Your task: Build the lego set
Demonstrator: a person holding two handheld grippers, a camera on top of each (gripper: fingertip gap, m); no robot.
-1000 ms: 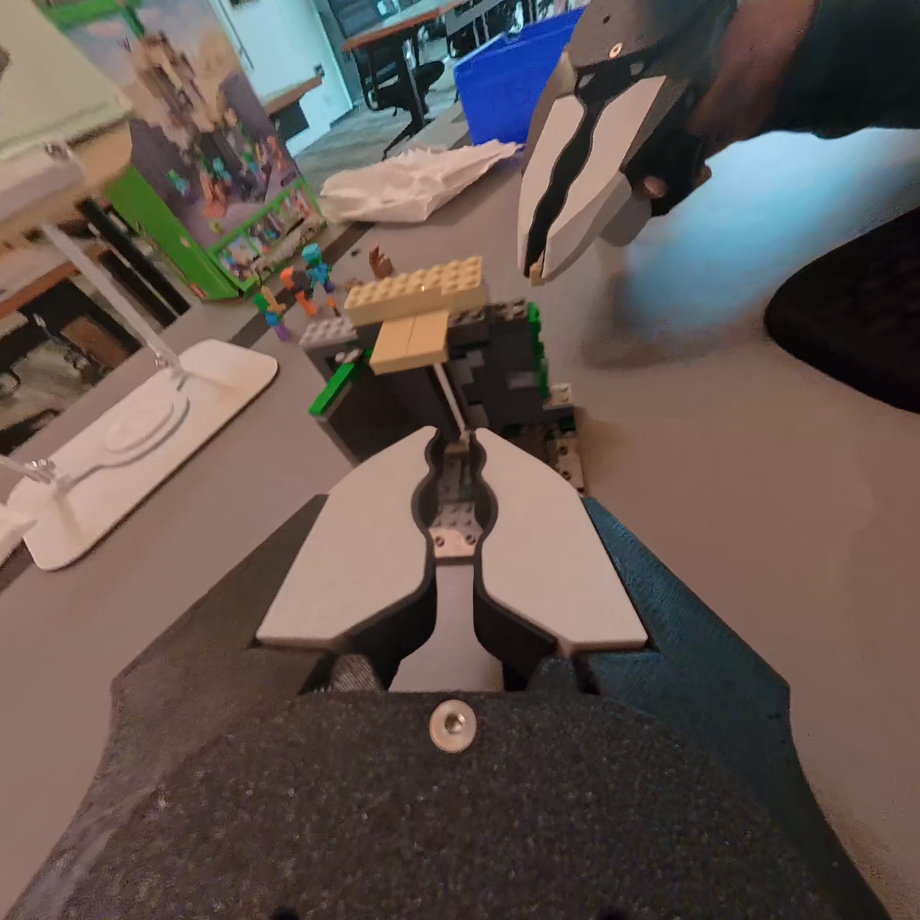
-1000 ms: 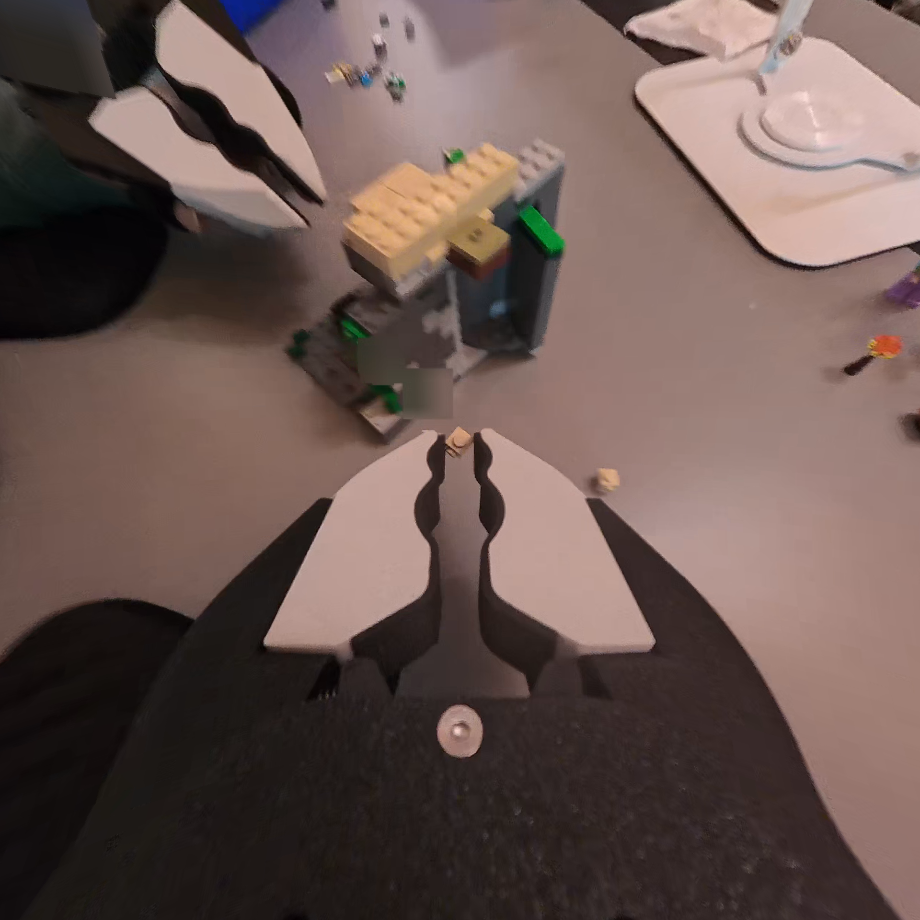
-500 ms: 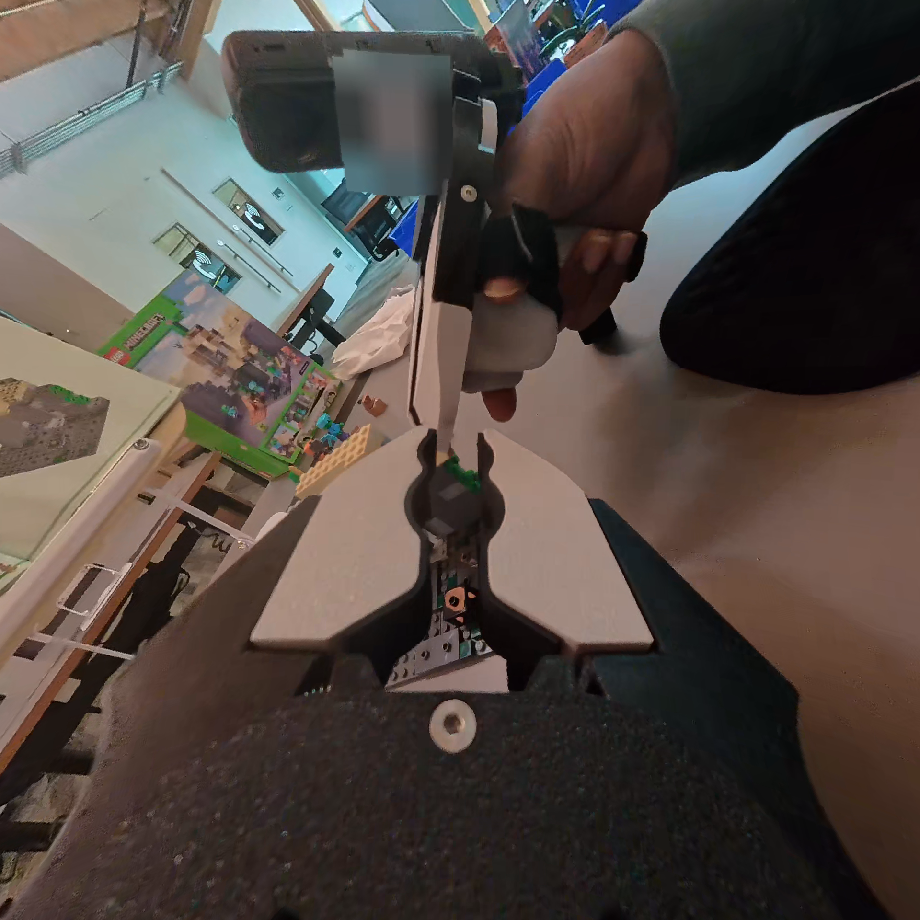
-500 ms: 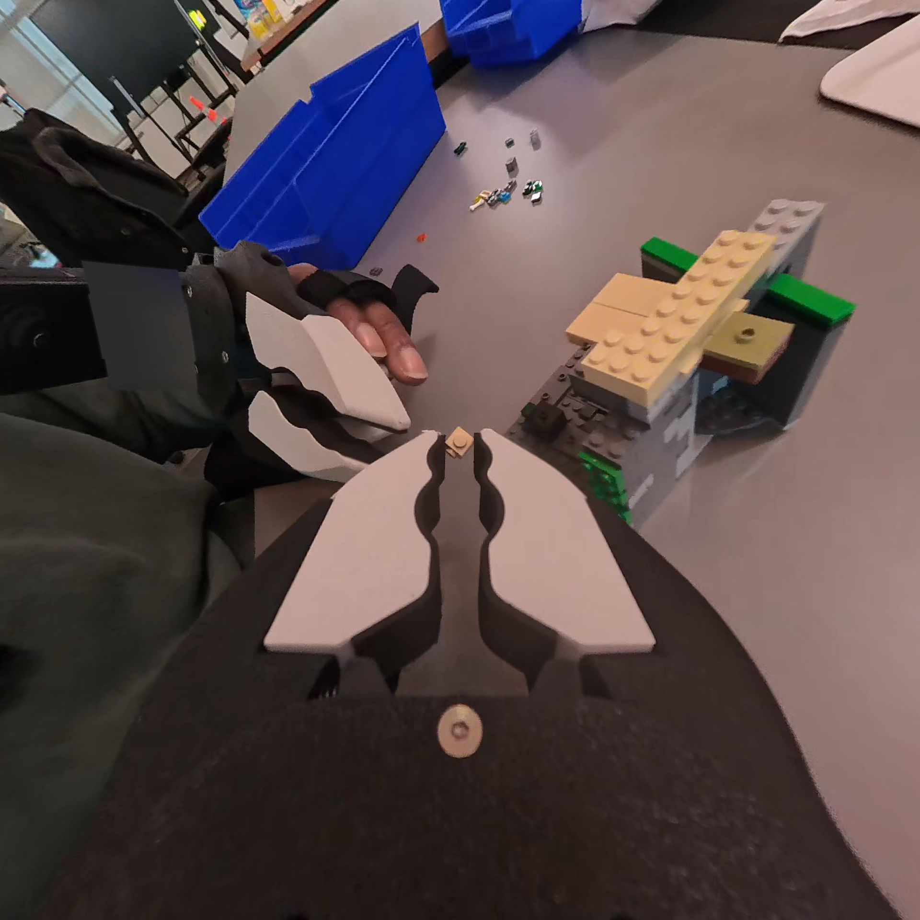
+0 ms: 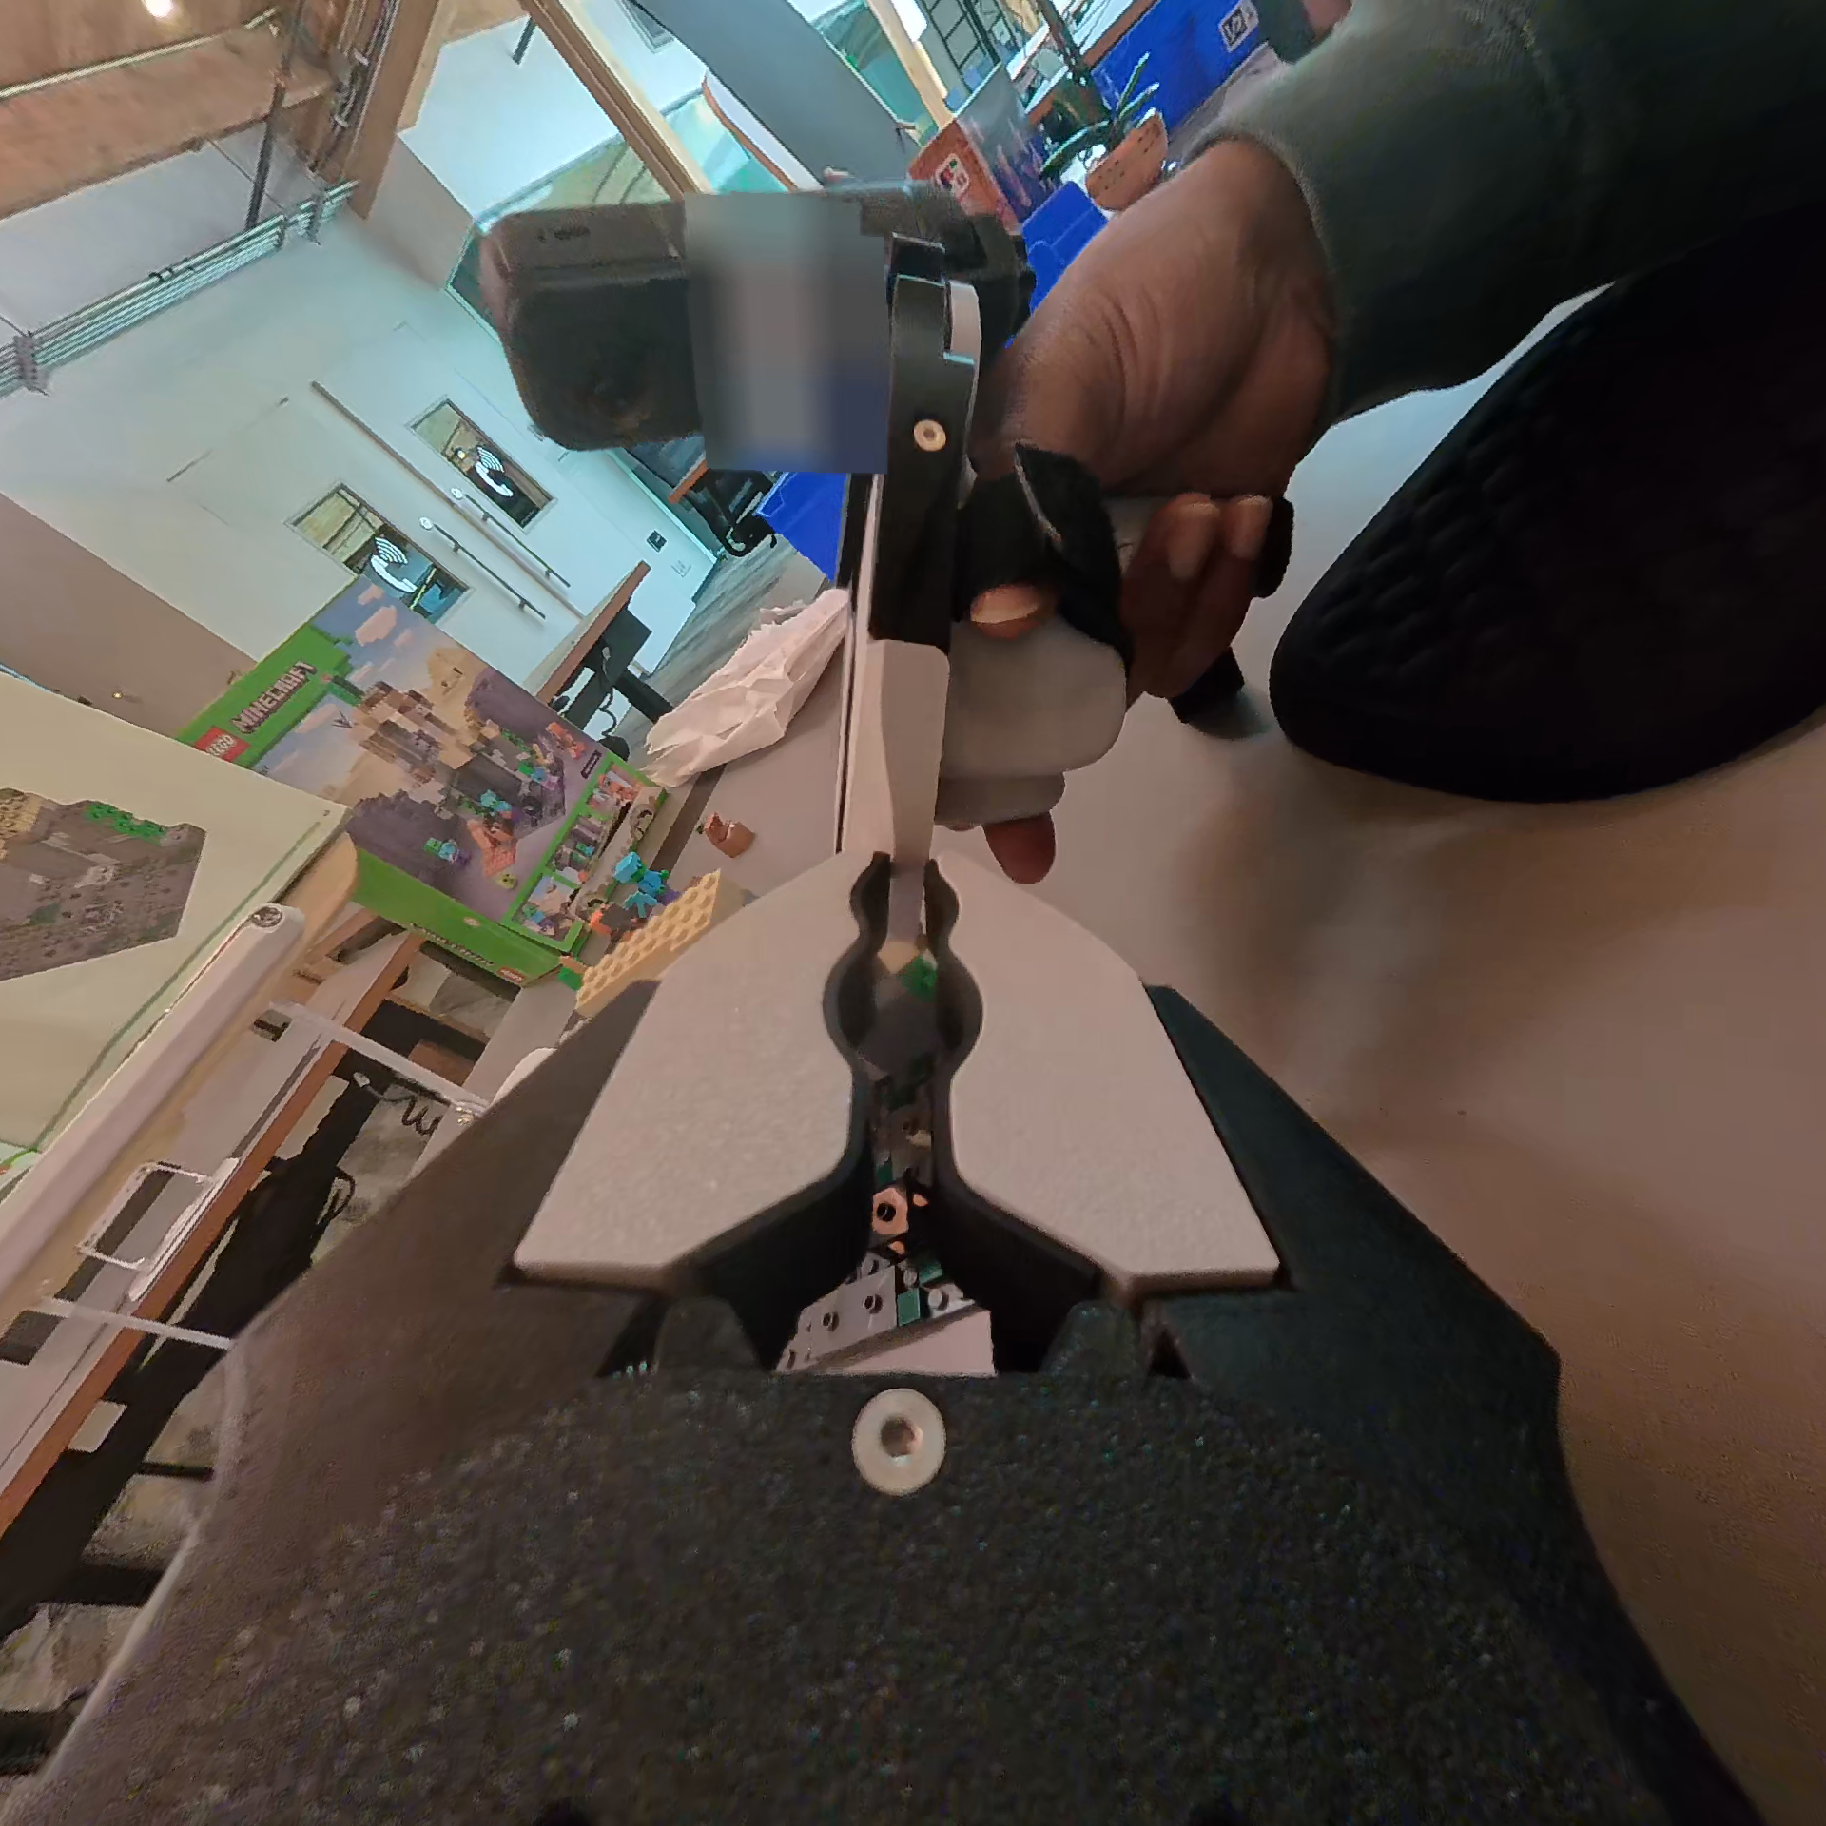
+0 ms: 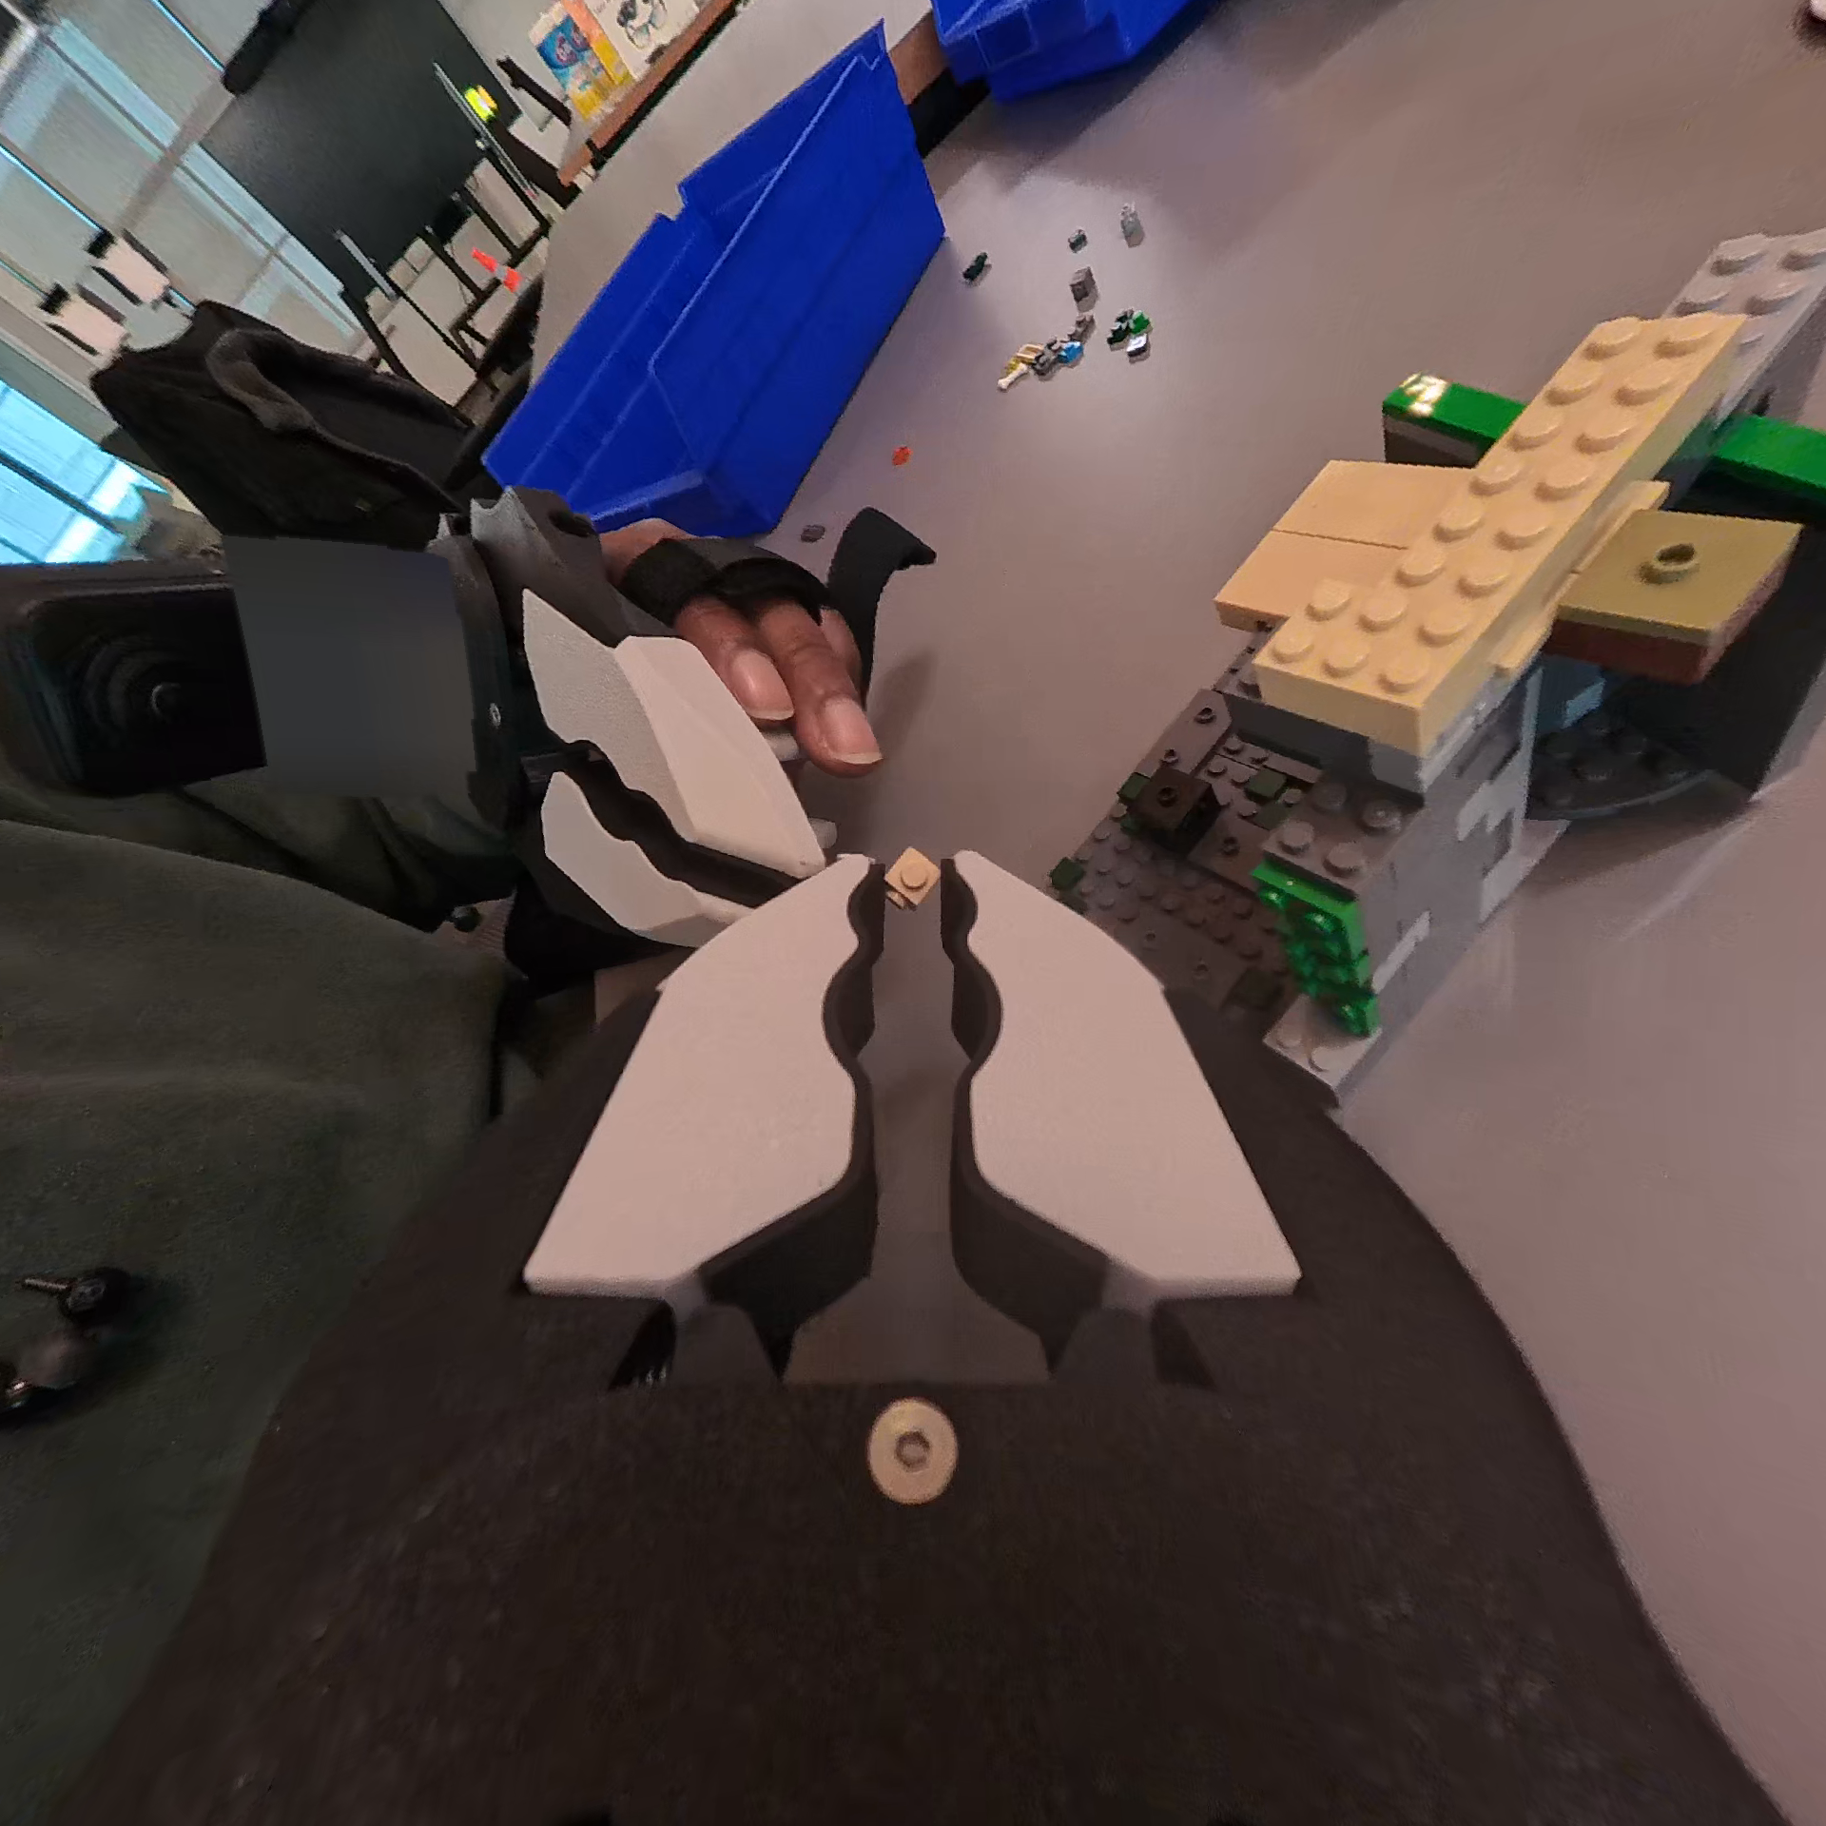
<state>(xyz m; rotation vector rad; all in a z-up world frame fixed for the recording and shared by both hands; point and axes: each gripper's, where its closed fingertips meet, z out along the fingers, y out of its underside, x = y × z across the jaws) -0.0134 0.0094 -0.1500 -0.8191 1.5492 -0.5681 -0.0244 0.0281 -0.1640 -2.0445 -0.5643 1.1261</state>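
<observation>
The part-built lego model (image 6: 1433, 613) has a tan studded top, grey walls and green bits, and stands on the grey table at the right. My right gripper (image 6: 911, 870) is shut on a small tan one-stud plate (image 6: 911, 877) at its tips, just left of the model's base. My left gripper (image 6: 815, 860) points at it from the left, tips almost touching. In the left wrist view my left gripper (image 5: 901, 874) is shut to a narrow slit and holds nothing. The right gripper (image 5: 901, 939) comes down edge-on into that slit. Model parts (image 5: 889, 1215) show below.
Blue bins (image 6: 731, 375) and several loose small pieces (image 6: 1077, 336) lie at the far side. The set's box (image 5: 464, 790), an instruction booklet on a stand (image 5: 99, 870), minifigures (image 5: 632, 889) and a crumpled white bag (image 5: 751, 692) are to the left. A dark chair seat (image 5: 1581, 553) is on the right. Both grippers' tips are close together, under 4 cm apart.
Both grippers swung in and met tip to tip beside the model's base. The right one kept the tan plate. Over the last half second they only drew slightly closer.
</observation>
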